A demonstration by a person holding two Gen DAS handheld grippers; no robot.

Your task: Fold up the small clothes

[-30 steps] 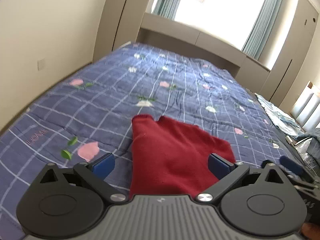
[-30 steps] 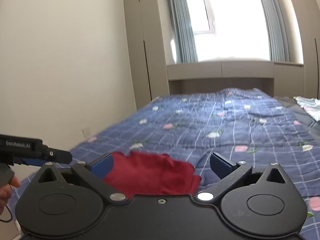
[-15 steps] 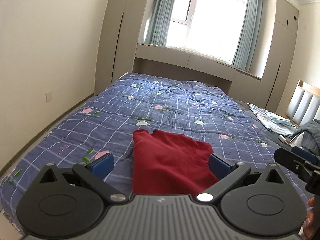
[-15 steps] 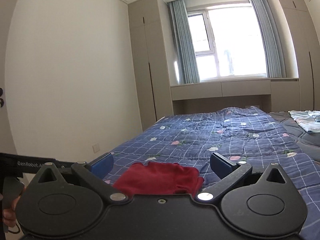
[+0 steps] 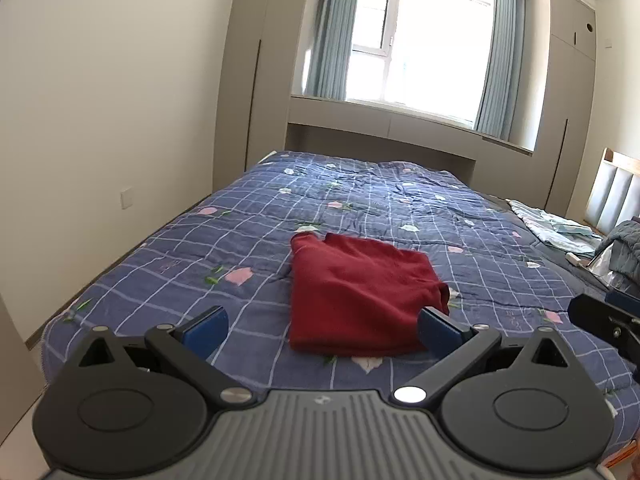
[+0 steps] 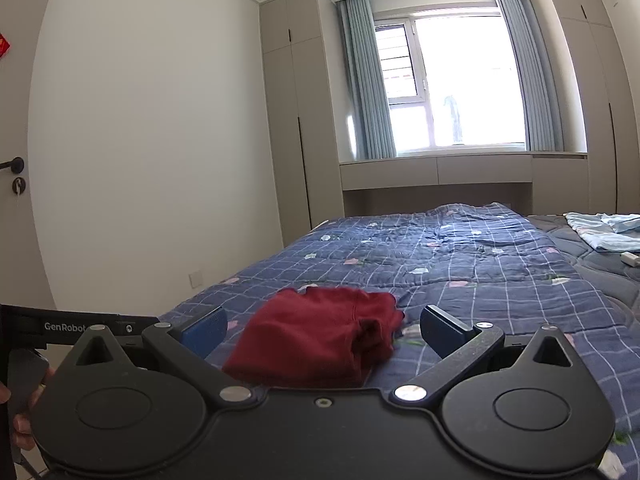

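A dark red garment (image 5: 356,292) lies folded in a rough rectangle on the blue checked bedspread (image 5: 360,200), near the bed's front edge. It also shows in the right wrist view (image 6: 320,336). My left gripper (image 5: 320,330) is open and empty, held back from the garment above the bed's edge. My right gripper (image 6: 322,330) is open and empty, also held back from it. The right gripper's body shows at the right edge of the left wrist view (image 5: 604,320). The left gripper's body shows at the left of the right wrist view (image 6: 80,326).
Light blue clothes (image 5: 556,228) and a grey heap (image 5: 624,248) lie at the bed's right side by the headboard (image 5: 616,196). A window (image 6: 452,88) with curtains and cupboards stands beyond the bed. A wall runs along the left, with a door handle (image 6: 12,165).
Both grippers have pulled back and tilted up away from the garment, so more of the room shows. The folded garment stays in place on the bed.
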